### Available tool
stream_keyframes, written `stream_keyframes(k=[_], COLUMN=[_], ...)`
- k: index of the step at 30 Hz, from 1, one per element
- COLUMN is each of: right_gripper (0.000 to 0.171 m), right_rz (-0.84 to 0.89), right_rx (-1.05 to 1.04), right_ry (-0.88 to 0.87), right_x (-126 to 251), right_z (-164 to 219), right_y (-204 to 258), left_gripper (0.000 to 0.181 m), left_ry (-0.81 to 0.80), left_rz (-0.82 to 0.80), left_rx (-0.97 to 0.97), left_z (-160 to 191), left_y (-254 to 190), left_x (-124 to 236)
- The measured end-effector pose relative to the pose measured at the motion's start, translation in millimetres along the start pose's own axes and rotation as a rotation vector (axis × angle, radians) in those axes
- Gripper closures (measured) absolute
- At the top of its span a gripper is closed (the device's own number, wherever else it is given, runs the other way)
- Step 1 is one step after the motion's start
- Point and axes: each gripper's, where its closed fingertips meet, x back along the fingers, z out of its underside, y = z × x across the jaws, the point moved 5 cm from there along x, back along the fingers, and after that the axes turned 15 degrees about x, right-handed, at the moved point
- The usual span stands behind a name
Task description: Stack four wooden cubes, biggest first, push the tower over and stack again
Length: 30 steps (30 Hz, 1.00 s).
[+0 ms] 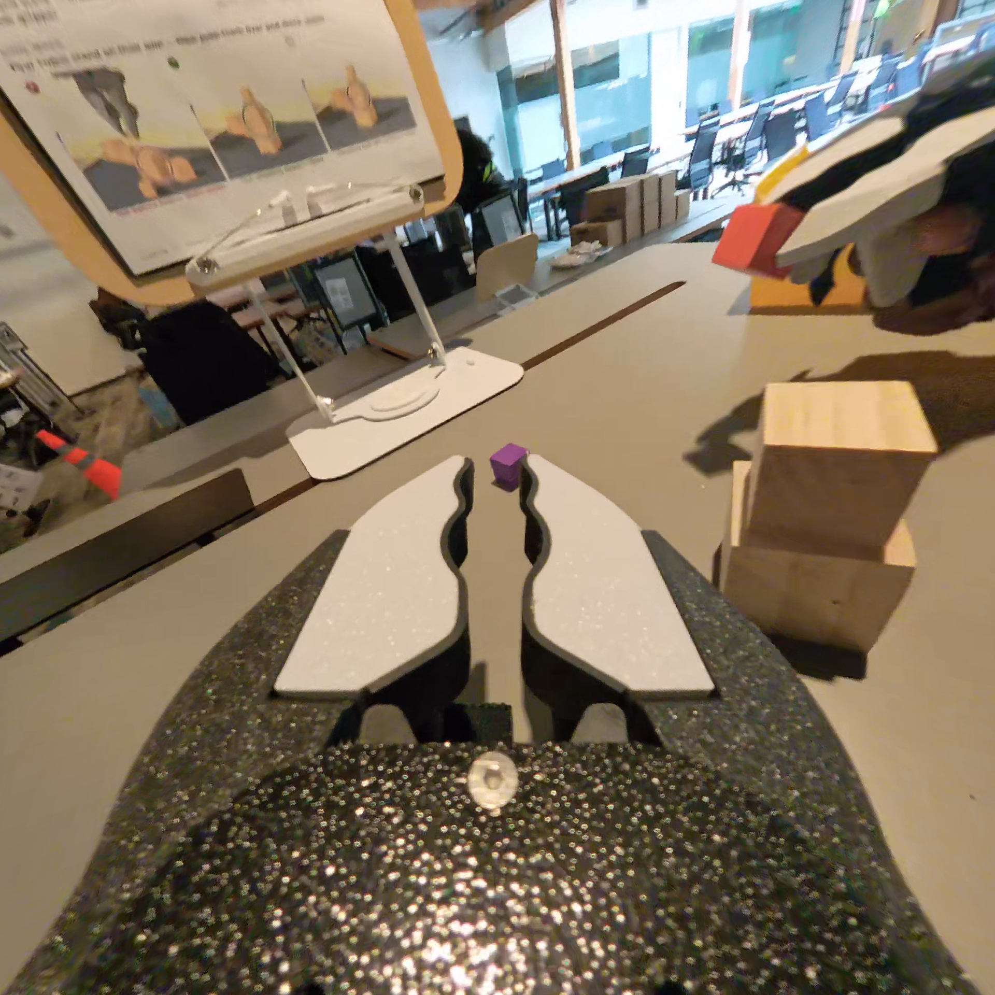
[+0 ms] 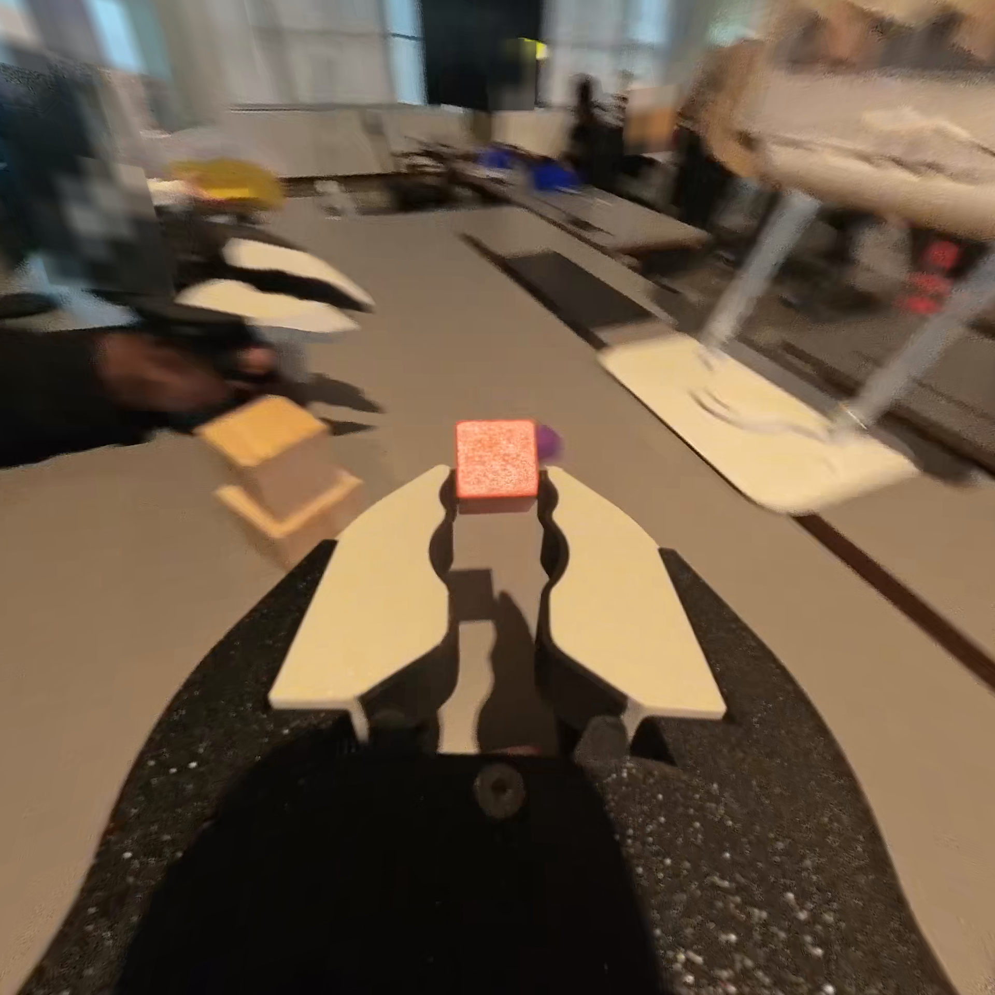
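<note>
The right claw [image 2: 496, 474] clamps the red cube [image 2: 496, 459] aloft, bound for the two-cube stack [image 2: 280, 468] to its left, while the left claw [image 1: 496, 468], parted and empty, points at the purple cube [image 1: 507, 466] just ahead.

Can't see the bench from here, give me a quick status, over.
Right gripper shut on red cube, airborne. Left gripper open, empty, aimed at purple cube. Two plain wooden cubes stacked. Nothing blocking.

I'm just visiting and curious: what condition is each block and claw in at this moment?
Large wooden cube: on the table, bottom of the stack.
Second wooden cube: stacked on it, turned askew.
Red cube: gripped, in the air.
Purple cube: loose on the table.
Right claw: shut on the red cube.
Left claw: open, empty.
</note>
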Motion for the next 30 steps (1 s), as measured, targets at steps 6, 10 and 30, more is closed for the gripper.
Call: stream_keyframes(k=[6, 10, 30], right_gripper=[0.142, 0.143, 0.142], right_rz=[-0.485, -0.617, -0.709], right_rx=[0.186, 0.271, 0.334], right_ry=[-0.101, -0.003, 0.184], right_x=[-27, -46, -61], right_z=[-63, -65, -46], right_y=[53, 69, 78], left_gripper=[0.166, 0.166, 0.166], left_ry=[-0.044, -0.068, -0.016], left_rz=[0.041, 0.049, 0.05], left_rx=[0.01, 0.02, 0.022], left_z=[-3, -5, -1], left_y=[-2, -1, 0], left_x=[6, 9, 5])
